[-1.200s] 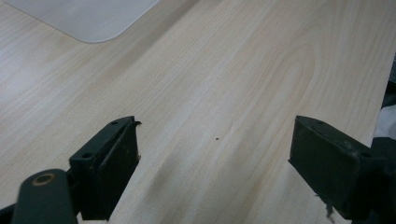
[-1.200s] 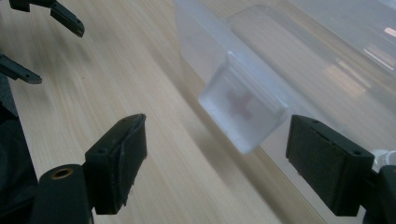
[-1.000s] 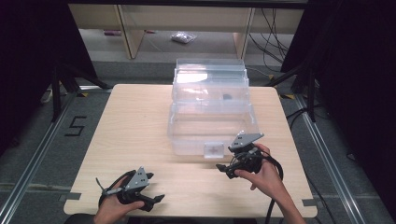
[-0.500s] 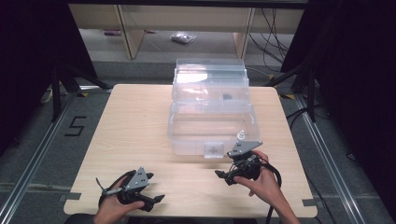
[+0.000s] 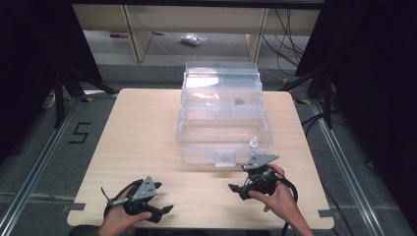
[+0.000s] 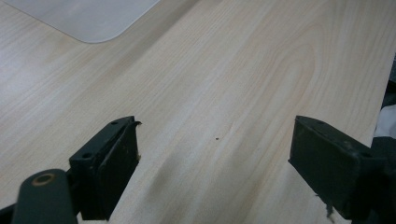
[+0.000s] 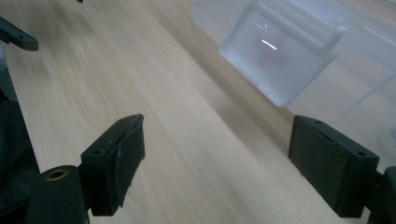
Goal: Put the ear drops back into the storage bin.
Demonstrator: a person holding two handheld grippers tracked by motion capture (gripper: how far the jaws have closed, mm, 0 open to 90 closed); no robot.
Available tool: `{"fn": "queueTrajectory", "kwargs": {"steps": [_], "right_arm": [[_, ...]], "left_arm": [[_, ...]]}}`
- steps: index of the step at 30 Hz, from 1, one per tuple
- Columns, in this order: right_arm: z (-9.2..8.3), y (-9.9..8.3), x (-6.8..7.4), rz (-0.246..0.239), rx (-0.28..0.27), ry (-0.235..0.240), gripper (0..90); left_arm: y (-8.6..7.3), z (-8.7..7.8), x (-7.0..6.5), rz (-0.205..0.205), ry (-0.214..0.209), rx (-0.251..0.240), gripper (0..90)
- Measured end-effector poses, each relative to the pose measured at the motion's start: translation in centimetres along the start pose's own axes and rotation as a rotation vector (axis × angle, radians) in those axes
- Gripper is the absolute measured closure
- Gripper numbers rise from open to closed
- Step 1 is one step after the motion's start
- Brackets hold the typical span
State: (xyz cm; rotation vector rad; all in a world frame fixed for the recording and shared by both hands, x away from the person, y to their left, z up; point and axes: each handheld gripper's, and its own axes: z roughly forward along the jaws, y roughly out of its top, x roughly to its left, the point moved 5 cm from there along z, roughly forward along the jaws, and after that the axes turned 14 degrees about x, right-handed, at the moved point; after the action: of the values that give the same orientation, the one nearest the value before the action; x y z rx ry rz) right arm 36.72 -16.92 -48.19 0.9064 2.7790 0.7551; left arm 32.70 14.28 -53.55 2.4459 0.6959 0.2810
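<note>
Clear plastic storage box [image 5: 223, 118] sits shut mid-table as your right gripper [image 5: 237, 188], jaws wide, has backed off its front latch [image 5: 225, 157]; left gripper [image 5: 164, 210] wide at the near edge.

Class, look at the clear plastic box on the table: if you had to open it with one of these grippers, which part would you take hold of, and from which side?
Probably the small latch tab at the middle of the clear box's front wall. It sticks out from the wall, so open jaws could close on it. Come from the person's side with the right gripper, which is nearest and open.
</note>
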Motion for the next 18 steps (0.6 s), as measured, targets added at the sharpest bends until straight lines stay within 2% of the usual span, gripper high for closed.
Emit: {"fn": "queueTrajectory", "kwargs": {"steps": [1, 2, 5, 8, 9, 10, 11, 12, 15, 18], "right_arm": [[0.2, 0.0, 0.0, 0.005, -0.018, -0.002, 19.6], [0.1, -0.2, 0.0, 0.002, 0.001, -0.006, 19.6], [0.1, -0.6, 0.1, 0.022, -0.002, -0.006, 19.4], [0.2, -0.8, 0.0, 0.014, 0.001, -0.008, 19.4], [0.2, -0.9, 0.1, 0.025, 0.004, -0.004, 19.3], [0.4, -1.1, 0.0, 0.013, -0.015, 0.004, 19.2], [0.2, -1.3, 0.0, 0.013, 0.008, -0.001, 19.2], [0.2, -1.3, 0.0, 0.013, 0.008, -0.001, 19.2], [0.3, -2.0, 0.0, 0.051, 0.019, 0.008, 19.1], [0.5, -2.2, -0.2, 0.053, 0.003, -0.005, 19.0]], "left_arm": [[0.0, 0.0, 0.0, 0.0, 0.0, 0.0, 15.0], [0.0, 0.0, 0.0, 0.0, 0.0, 0.0, 15.0], [0.0, 0.0, 0.0, -0.001, 0.0, 0.0, 15.0], [0.0, 0.0, 0.0, -0.001, 0.0, 0.0, 15.0], [0.0, 0.0, 0.0, -0.001, 0.0, 0.0, 15.0], [0.0, 0.0, 0.0, 0.001, -0.002, 0.0, 15.0], [0.0, 0.0, 0.0, 0.001, -0.002, 0.0, 15.0], [0.0, 0.0, 0.0, 0.001, -0.002, 0.0, 15.0], [0.0, 0.0, 0.0, 0.001, -0.002, 0.0, 15.0], [0.0, 0.0, 0.0, 0.001, -0.002, -0.001, 15.0]]}}
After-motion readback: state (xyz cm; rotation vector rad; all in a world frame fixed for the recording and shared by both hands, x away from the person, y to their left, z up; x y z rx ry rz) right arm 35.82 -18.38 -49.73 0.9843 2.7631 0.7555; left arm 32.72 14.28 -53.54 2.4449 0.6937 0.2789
